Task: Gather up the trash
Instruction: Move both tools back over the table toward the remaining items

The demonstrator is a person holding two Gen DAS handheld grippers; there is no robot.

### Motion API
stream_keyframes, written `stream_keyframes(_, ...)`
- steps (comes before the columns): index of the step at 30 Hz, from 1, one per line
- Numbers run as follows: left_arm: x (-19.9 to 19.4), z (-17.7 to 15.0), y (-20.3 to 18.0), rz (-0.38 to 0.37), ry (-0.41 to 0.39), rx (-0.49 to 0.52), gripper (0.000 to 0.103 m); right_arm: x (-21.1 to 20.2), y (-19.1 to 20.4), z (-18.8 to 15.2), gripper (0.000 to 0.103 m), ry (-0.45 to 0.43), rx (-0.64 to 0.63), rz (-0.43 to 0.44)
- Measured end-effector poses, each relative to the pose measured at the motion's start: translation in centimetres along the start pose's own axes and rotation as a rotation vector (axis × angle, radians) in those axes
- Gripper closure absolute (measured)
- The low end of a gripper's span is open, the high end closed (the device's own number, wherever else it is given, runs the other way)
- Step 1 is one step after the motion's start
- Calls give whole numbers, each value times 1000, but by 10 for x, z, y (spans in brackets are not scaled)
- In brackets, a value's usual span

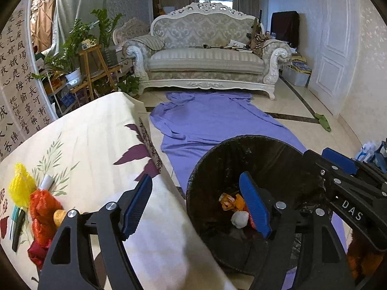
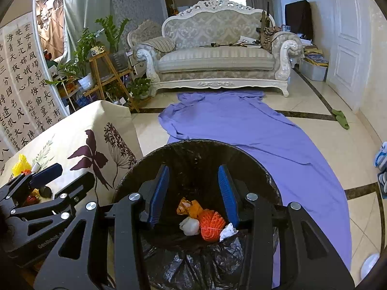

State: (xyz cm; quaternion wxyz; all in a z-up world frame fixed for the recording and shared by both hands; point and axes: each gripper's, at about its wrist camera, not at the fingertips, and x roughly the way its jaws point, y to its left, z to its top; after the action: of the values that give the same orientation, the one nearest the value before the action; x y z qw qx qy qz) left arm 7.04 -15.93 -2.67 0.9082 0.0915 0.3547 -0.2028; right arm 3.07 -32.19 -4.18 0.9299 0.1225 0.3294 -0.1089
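Observation:
A black bin [image 2: 244,150] lined with a black bag stands on the floor beside a table under a floral cloth [image 1: 96,130]. Inside lie an orange net ball [image 2: 211,222], a white crumpled wad [image 2: 191,226], a yellow-orange wrapper [image 2: 188,207] and a white paper scrap [image 2: 228,232]. My right gripper [image 2: 193,193] hangs open over the bin's mouth, nothing between its pads. My left gripper [image 1: 196,205] is open too, spanning the table's edge and the bin rim [image 1: 217,149], and holds nothing. On the table's left lie a yellow net [image 1: 20,183], a red-orange bag [image 1: 43,210] and a white tube [image 1: 47,182].
A purple sheet [image 2: 254,130] is spread on the tiled floor from the bin to an ornate white sofa [image 2: 217,58]. A wooden plant stand [image 2: 106,77] with potted plants stands at the left. Green slippers [image 2: 341,119] lie near a white door [image 2: 348,43].

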Motion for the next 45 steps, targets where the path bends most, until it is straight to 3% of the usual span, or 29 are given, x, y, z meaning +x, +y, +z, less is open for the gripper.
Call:
stream_keyframes(13,-43,-11,46,85,-27,-60,31,-15,49,-9,61,12,-64,81)
stream_keyframes(37,-104,-75,186,306,-10,-283,31,-38,189,-36,60,52,-292,278)
stream_keyframes(45,-109,-95,204,324,14,-327,31,-42,213,-49,60,81,-341,315)
